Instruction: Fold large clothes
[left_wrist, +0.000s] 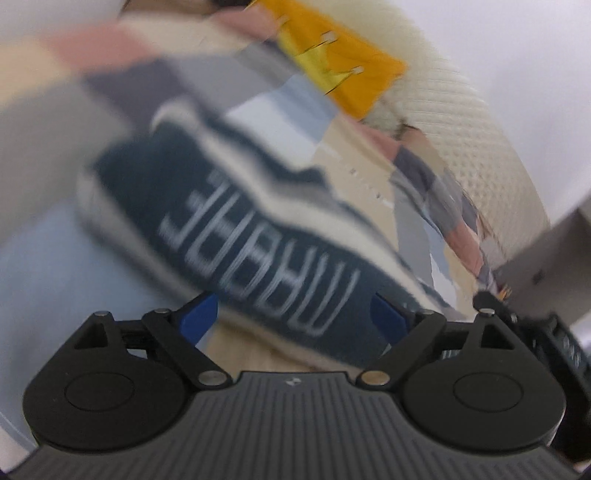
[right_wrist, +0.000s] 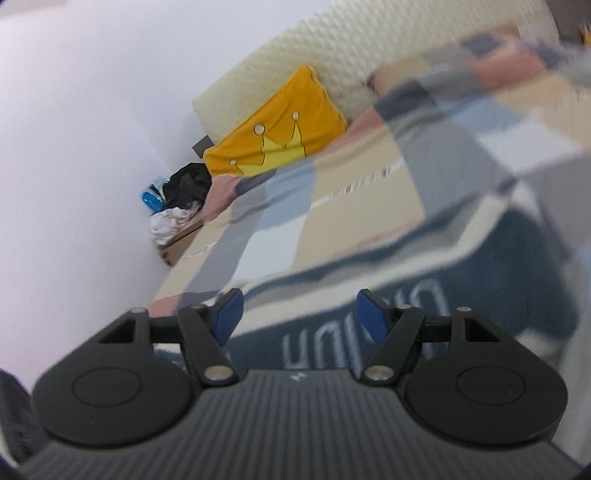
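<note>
Though both views are smeared by blur, the layout reads clearly enough. Navy garment (left_wrist: 229, 206) with pale block lettering and cream-edged folds lies on a bed covered by a patchwork quilt (left_wrist: 354, 173) of beige, grey, blue and pink squares. Garment sits just beyond the left gripper (left_wrist: 293, 314), filling the middle of that view.

Left gripper: blue fingertips (left_wrist: 197, 319) spread wide, nothing pinched between them; cloth shows past the gap, contact cannot be told.

Right gripper (right_wrist: 297, 314): jaws fairly wide too, blue fingertips (right_wrist: 229, 314) apart, nothing clamped. The same navy garment (right_wrist: 461, 295) lies right beyond it, lettering partly visible close to the tips.

Far side of the bed: yellow cushion (right_wrist: 284, 122) with a crown design, leaning against a cream textured headboard (right_wrist: 295, 55). Left of the cushion in the right wrist view, a heap of dark and white clothes (right_wrist: 181, 199) by the white wall (right_wrist: 74, 147).
</note>
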